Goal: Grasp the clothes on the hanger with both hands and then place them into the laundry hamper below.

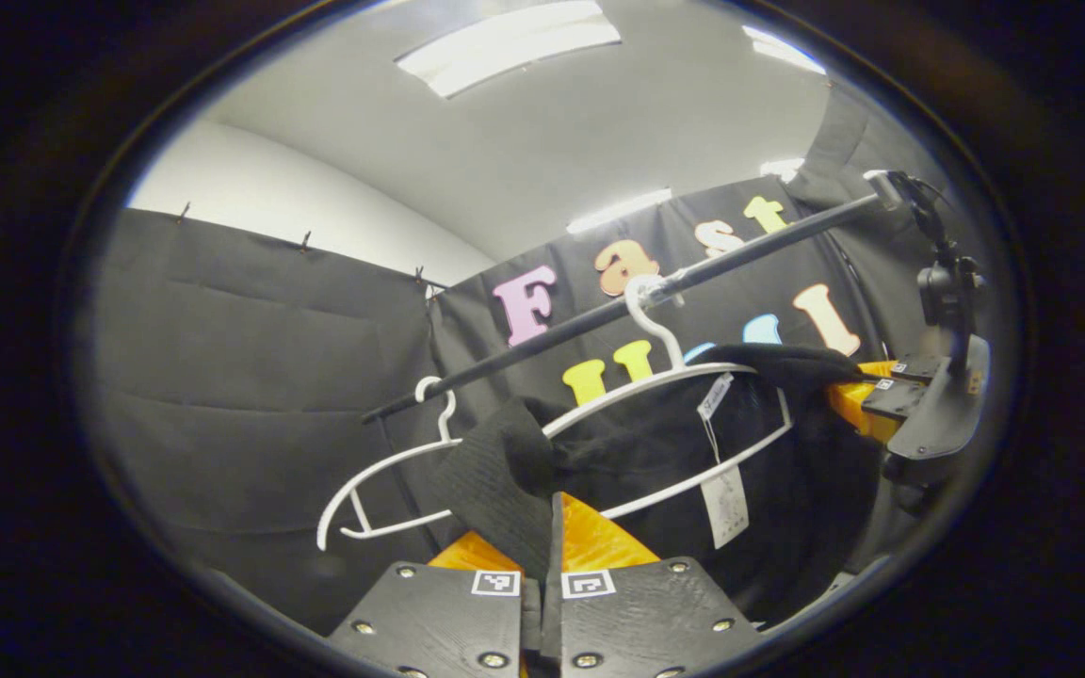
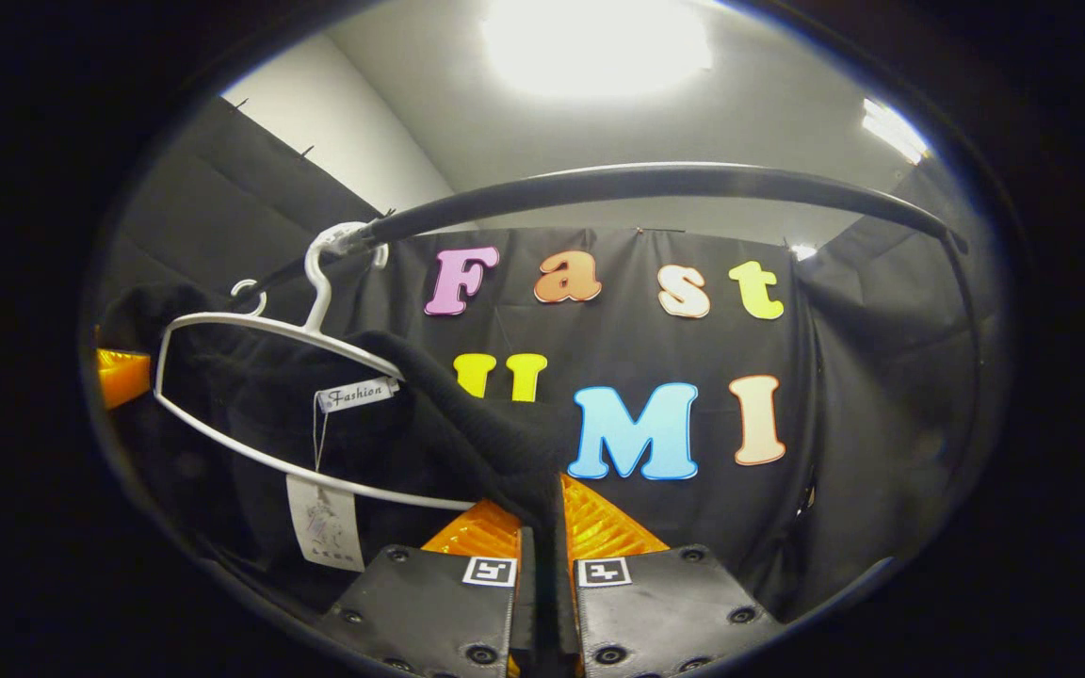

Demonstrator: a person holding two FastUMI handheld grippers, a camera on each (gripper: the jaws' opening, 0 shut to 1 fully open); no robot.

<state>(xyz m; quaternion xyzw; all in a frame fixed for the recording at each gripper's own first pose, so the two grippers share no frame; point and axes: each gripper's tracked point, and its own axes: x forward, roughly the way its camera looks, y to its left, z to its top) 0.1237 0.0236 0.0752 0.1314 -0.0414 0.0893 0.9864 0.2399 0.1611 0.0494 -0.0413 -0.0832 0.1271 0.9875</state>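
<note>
Left gripper view: my left gripper point(image 1: 542, 541) sits at the bottom edge, its two fingers drawn close together with a fold of the black garment point(image 1: 655, 443) pinched between them. The fabric comes up out of the gap and runs to the white hanger point(image 1: 665, 377) it is draped on. That hanger's hook is over the black rail point(image 1: 618, 311), which slants up toward the right. A paper tag point(image 1: 723, 504) dangles from the garment below the hanger's lower bar. A second white hanger point(image 1: 382, 480), bare, hangs farther left on the same rail. At the right edge I see the right gripper point(image 1: 858, 400), its fingers at the garment's far shoulder; from this angle I cannot tell how firmly they grip. Ceiling lights point(image 1: 505, 47) glow overhead. Right gripper view: the right gripper point(image 2: 542, 532) is at the bottom, fingers nearly pressed together with a stretched ridge of the black garment point(image 2: 467, 414) clamped in the narrow gap. The cloth rises leftward to the white hanger point(image 2: 269, 377), still hooked on the black rail point(image 2: 646, 179) arching across the top. A woven label and the paper tag point(image 2: 324, 523) hang off the garment near the hanger's lower bar. The left gripper point(image 2: 121, 375) peeks out at the far left, behind the cloth. The garment is up on the hanger, off the rail's left part, held at both shoulders.
</note>
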